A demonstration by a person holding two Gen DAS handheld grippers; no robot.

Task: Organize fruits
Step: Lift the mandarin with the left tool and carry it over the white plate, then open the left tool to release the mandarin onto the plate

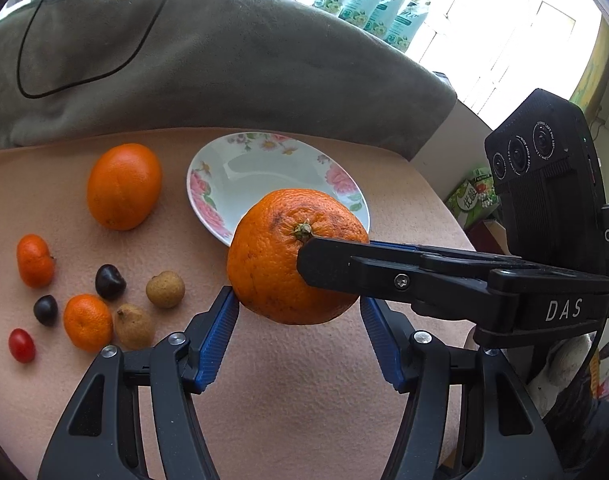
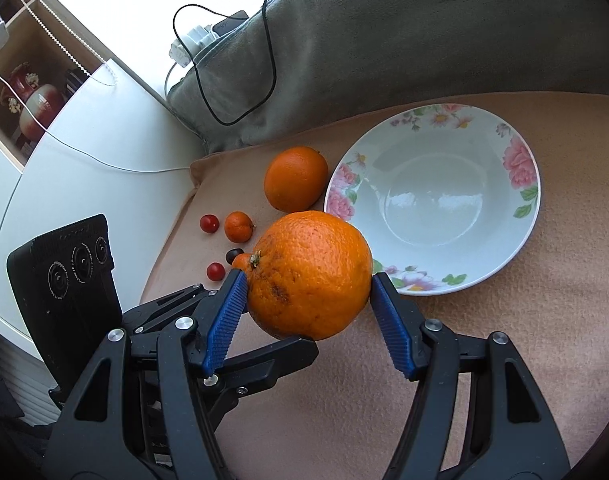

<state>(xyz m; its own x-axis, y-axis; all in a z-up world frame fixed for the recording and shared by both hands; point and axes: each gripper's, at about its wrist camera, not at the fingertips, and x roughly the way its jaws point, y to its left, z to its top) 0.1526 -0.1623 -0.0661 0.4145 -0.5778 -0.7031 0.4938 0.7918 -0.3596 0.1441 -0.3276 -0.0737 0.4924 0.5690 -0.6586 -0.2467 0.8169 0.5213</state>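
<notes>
**One orange, two tongs, beside the plate**

A grey blanket [image 1: 224, 60] lies bunched across the back, with a black cable [image 1: 24, 60] looping over it. In front of it a peach cloth [image 1: 264, 380] carries everything else.

A flowered plate [image 1: 208, 184] sits on the cloth towards the blanket, with nothing in its bowl.

The big orange [image 1: 264, 264] is at the plate's near rim, overlapping it in both views and appearing to sit clear of the cloth. Both tongs grip it at once. The left gripper [image 1: 297, 300] is about half spread, with a blue pad pressed to each side of the fruit low down. The right gripper [image 2: 309, 278] is set about as wide, its pads on the fruit's flanks. From the left wrist, one of its black fingers crosses the top by the stalk.

A second orange [image 1: 124, 186] rests on the cloth just left of the plate, apart from it.

The small fruit is scattered nearer the left edge:
- two mandarins [image 1: 35, 260] [image 1: 87, 322]
- two brown longans [image 1: 165, 289] [image 1: 134, 326], one touching the nearer mandarin
- two dark cherries [image 1: 110, 281] [image 1: 45, 310]
- a red tomato [image 1: 21, 345] at the near left; the right wrist view shows two.
</notes>
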